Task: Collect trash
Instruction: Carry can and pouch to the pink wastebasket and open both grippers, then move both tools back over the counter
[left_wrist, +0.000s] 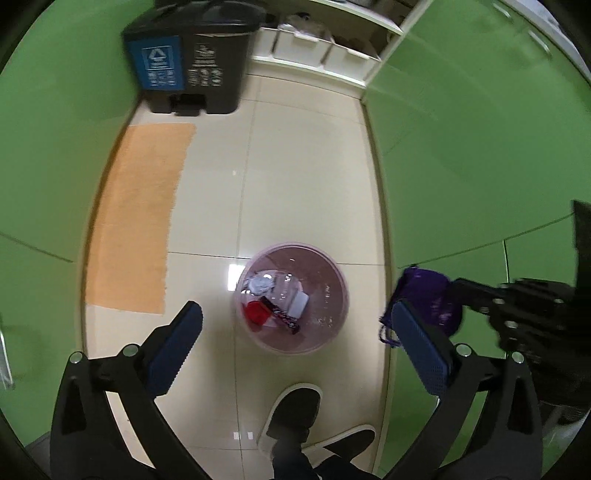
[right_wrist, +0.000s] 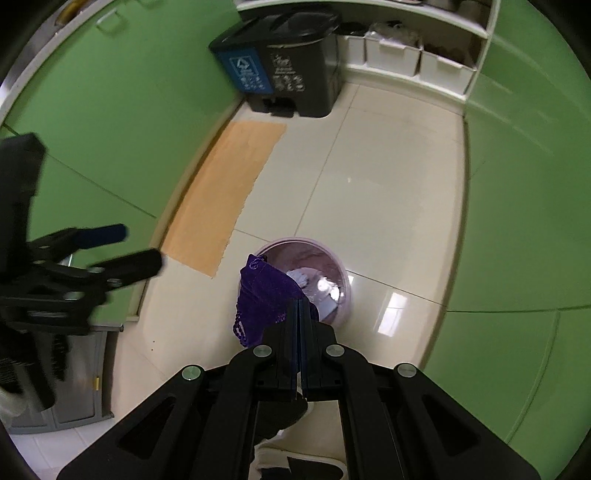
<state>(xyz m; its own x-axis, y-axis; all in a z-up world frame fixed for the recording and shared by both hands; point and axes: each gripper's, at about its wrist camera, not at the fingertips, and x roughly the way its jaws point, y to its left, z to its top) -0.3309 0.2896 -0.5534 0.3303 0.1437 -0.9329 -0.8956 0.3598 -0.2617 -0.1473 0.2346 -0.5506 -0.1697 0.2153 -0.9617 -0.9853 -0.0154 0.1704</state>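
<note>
A small translucent pink bin (left_wrist: 291, 297) stands on the tiled floor and holds trash: a red piece (left_wrist: 257, 312), a dark wrapper (left_wrist: 282, 314) and white paper (left_wrist: 263, 282). My left gripper (left_wrist: 295, 325) is open and empty, high above the bin. My right gripper (right_wrist: 300, 306) is shut on a purple cloth pouch (right_wrist: 264, 295), held above the bin (right_wrist: 317, 266) near its left rim. The pouch (left_wrist: 430, 295) and the right gripper (left_wrist: 461, 291) also show at the right in the left wrist view. The left gripper (right_wrist: 127, 249) shows at the left in the right wrist view.
A black pedal bin (left_wrist: 192, 55) with a blue recycling label stands at the far wall. An orange mat (left_wrist: 138, 218) lies on the floor at left. Green cabinet doors (left_wrist: 480, 147) line both sides. White storage boxes (left_wrist: 325, 44) sit on a low shelf. The person's shoes (left_wrist: 291, 417) are below.
</note>
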